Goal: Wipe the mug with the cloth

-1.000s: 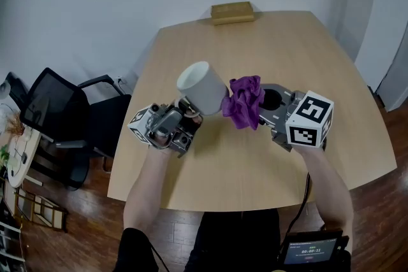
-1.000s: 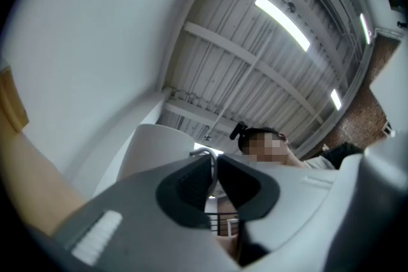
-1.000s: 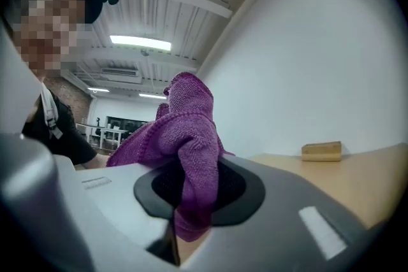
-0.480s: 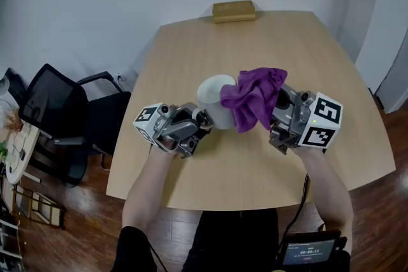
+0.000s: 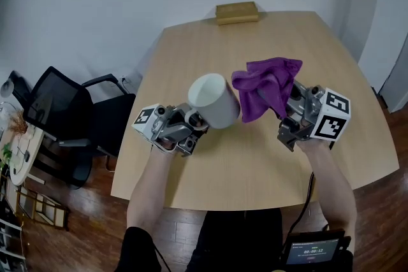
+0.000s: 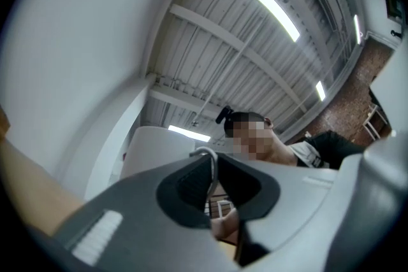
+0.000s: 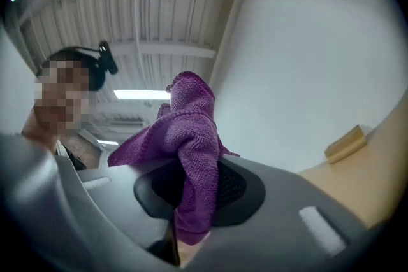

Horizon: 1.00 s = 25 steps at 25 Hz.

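The left tool [image 5: 193, 120] is clamped nearly together on the thin handle [image 6: 209, 161] of the white mug [image 5: 214, 100] and holds it tilted above the counter [image 5: 255, 162]. The right tool [image 5: 285, 105] is clamped on a fold of the purple cloth [image 5: 268, 81]. The cloth's bunched bulk sits just beside the mug's right side, and whether they touch cannot be made out.
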Each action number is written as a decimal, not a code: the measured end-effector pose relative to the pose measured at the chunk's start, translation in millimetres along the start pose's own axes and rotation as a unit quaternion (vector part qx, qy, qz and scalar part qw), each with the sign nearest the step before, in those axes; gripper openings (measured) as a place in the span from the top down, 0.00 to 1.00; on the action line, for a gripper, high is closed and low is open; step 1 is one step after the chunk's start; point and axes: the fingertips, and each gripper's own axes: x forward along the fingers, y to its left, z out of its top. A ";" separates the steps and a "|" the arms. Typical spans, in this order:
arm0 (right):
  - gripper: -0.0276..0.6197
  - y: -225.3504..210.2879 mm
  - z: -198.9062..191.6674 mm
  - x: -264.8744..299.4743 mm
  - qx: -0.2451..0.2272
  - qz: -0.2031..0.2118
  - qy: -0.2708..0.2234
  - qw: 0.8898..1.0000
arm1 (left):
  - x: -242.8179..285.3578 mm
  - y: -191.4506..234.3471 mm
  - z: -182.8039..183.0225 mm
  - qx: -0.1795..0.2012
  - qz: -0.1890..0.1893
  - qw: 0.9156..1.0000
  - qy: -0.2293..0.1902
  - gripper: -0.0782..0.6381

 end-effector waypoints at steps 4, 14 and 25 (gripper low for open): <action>0.84 21.2 4.7 6.7 0.005 0.042 -0.019 0.999 | 15.2 3.3 -18.9 -0.004 0.001 0.999 0.038 0.81; 0.84 -46.9 -112.2 -2.6 0.120 -0.100 0.205 0.966 | 17.2 -4.5 -15.4 0.069 0.012 0.995 0.074 0.81; 0.84 7.1 -14.6 6.9 0.238 0.118 -0.036 0.963 | 15.4 -5.1 -20.3 0.085 0.007 0.990 0.109 0.80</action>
